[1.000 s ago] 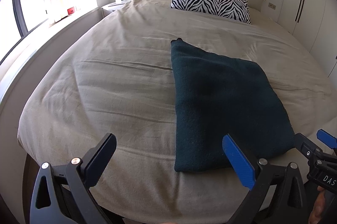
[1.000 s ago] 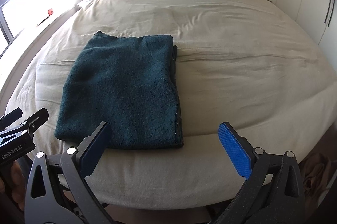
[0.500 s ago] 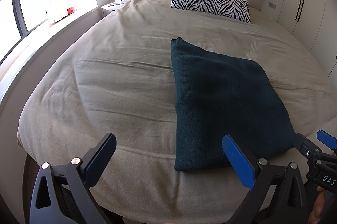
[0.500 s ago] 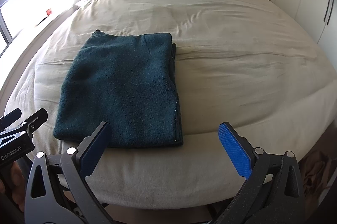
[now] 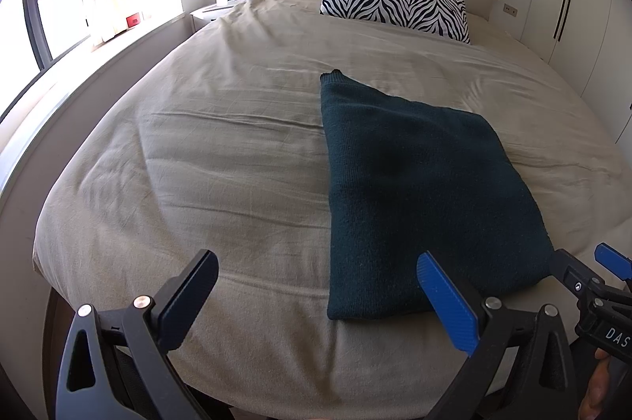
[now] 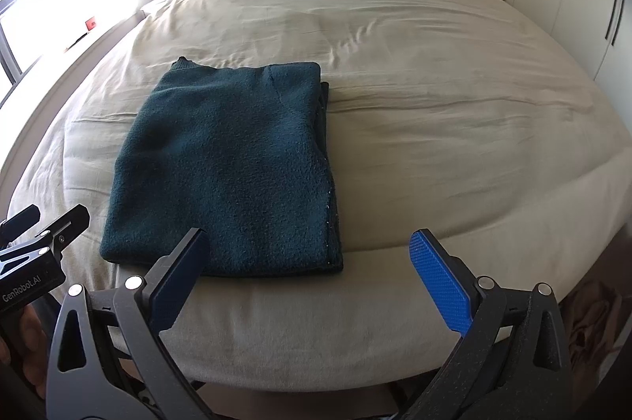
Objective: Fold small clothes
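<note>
Left wrist view: left hand-held gripper (image 5: 316, 301) at lower frame, jaws wide, holding nothing, above the near edge of the bed (image 5: 205, 159). Folded dark green sweater (image 5: 422, 191) lies flat right of centre. Zebra pillow (image 5: 395, 3) at upper centre by the headboard.

Right wrist view: sweater (image 6: 233, 167) left of centre on the bed (image 6: 454, 112). Right hand-held gripper (image 6: 310, 279) at lower frame, jaws wide, empty; its left finger overlaps the sweater's near edge in the picture, contact not clear
</note>
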The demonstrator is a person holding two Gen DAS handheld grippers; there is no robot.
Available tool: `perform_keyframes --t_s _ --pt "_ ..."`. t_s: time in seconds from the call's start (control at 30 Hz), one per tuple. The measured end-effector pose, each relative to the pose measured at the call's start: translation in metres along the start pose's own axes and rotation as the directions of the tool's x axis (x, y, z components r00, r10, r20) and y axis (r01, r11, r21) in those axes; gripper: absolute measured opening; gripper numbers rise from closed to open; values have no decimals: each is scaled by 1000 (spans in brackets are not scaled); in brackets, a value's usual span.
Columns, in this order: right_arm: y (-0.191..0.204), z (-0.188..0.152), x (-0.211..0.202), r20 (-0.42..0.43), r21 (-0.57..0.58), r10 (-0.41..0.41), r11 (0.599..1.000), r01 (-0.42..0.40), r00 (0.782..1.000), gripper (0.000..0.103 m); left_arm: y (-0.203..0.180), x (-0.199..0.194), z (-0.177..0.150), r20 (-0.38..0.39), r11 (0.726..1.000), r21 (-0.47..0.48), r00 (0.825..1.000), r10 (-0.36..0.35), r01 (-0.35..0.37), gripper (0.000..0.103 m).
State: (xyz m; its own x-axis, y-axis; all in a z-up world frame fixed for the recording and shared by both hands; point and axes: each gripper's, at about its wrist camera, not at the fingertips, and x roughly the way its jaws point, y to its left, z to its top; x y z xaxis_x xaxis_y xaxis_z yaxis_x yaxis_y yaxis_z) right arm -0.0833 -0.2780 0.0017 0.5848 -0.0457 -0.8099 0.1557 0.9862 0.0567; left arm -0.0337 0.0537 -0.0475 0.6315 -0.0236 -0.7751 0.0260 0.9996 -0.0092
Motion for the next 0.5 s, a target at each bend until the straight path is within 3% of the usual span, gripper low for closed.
perform_keyframes --t_s 0.5 --pt "2 0 -3 7 -1 -6 1000 6 1000 103 0 0 -1 -1 1000 1 1000 -1 1 103"
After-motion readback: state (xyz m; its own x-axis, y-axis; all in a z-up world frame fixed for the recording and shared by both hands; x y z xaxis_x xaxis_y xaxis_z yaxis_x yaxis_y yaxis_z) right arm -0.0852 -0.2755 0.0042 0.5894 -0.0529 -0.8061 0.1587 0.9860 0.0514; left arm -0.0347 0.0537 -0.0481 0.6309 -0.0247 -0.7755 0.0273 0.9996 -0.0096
